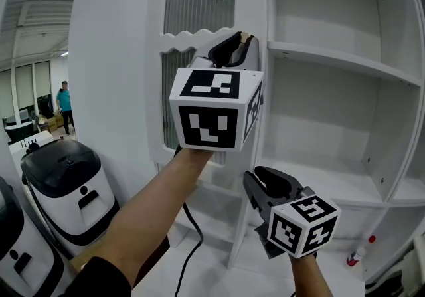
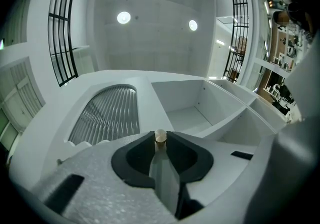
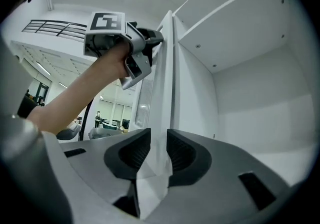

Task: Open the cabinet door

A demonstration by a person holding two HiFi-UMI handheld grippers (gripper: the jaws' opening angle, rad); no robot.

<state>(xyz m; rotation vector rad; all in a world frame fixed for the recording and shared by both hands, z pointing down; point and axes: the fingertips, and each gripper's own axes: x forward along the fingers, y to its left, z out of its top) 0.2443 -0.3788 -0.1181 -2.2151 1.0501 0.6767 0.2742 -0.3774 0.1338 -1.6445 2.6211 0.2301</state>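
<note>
- Left gripper (image 1: 234,47): jaws clamped on the small knob (image 2: 160,137) at the free edge of the cabinet door (image 1: 199,39), which runs straight out ahead of the tool.
- Right gripper (image 1: 265,177): below the left one, jaws apart. The door's edge stands in the gap; no pad visibly presses on it.
- Door: swung open, baring the shelves (image 1: 335,64) to the tools' right.

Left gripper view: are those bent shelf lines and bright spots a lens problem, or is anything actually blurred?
Left gripper view: wide-angle bowing curves the cabinet door and shelves; ceiling lights flare mildly; the knob is sharp. Head view: evenly lit, edges bowed, no motion blur.
</note>
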